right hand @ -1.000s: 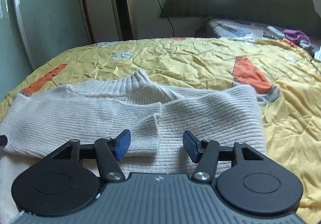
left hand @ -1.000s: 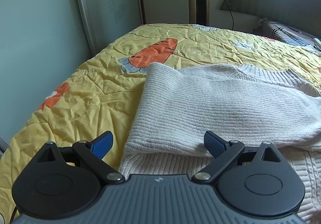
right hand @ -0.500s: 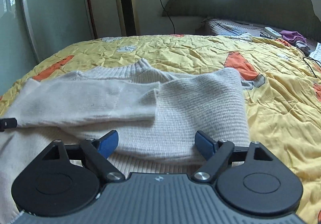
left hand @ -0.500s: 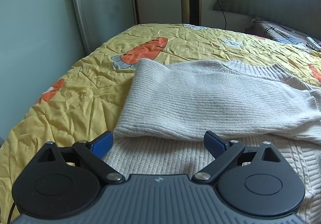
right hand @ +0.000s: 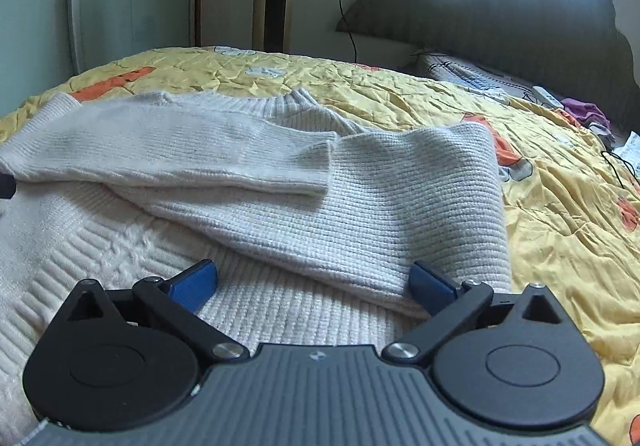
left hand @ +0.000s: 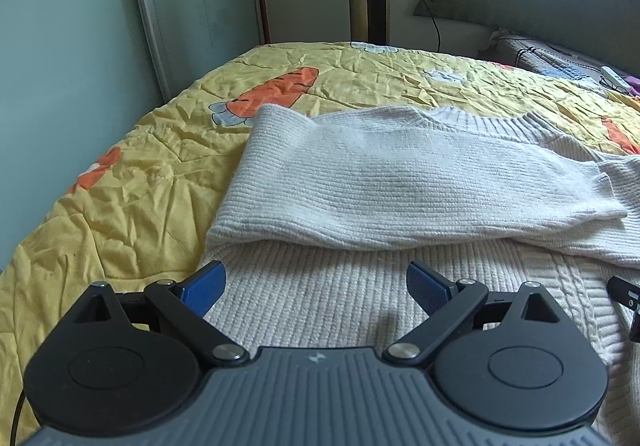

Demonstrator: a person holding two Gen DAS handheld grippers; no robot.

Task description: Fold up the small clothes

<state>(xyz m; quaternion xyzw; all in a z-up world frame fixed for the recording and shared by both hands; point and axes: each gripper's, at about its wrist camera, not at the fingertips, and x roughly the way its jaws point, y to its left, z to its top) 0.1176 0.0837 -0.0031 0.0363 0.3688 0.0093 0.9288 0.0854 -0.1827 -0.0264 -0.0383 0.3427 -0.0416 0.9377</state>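
Sweater (right hand: 400, 206) lies mid-bed, both sleeves folded across; both grippers (left hand: 316, 282) (right hand: 312, 282) gape wide, empty. Next, likely grip the hem and fold upward.

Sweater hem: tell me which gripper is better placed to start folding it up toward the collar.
Both, probably, as a pair. The left gripper and right gripper each hover open over the sweater near its hem, the left by the left edge, the right by the right edge, both sleeves already folded across.
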